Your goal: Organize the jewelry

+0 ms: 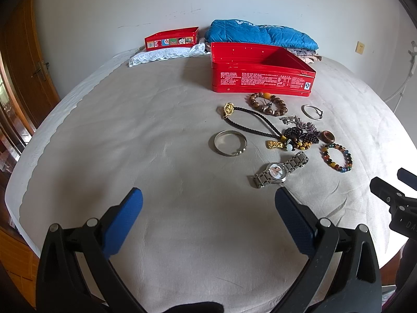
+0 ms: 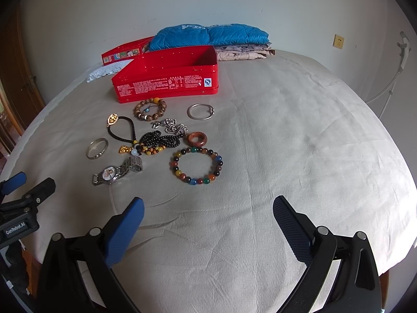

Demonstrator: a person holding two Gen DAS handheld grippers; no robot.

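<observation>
Left gripper (image 1: 208,203) spread wide and empty above the sheet (image 1: 130,135), right gripper (image 2: 208,208) likewise wide apart and holding nothing. Jewelry scattered ahead on the bed, just in front of the open red tin (image 1: 260,70), which looks empty. Nearest the left gripper: watch (image 1: 278,172), flat, band stretched out. Nearest the right: colored bead bracelet (image 2: 196,167), lying clear of the tangle. Beyond those, a knot of black beads (image 2: 159,140) and a cord (image 2: 122,130) overlapping, silver bangle (image 1: 230,143) off to the side alone. Probably best to start with the loose pieces: straddle one strand of the bracelet, press lightly into the soft sheet, close, lift straight up, carry over the tin's near wall. Tangle better left till last; risk of dragging neighbours along.
</observation>
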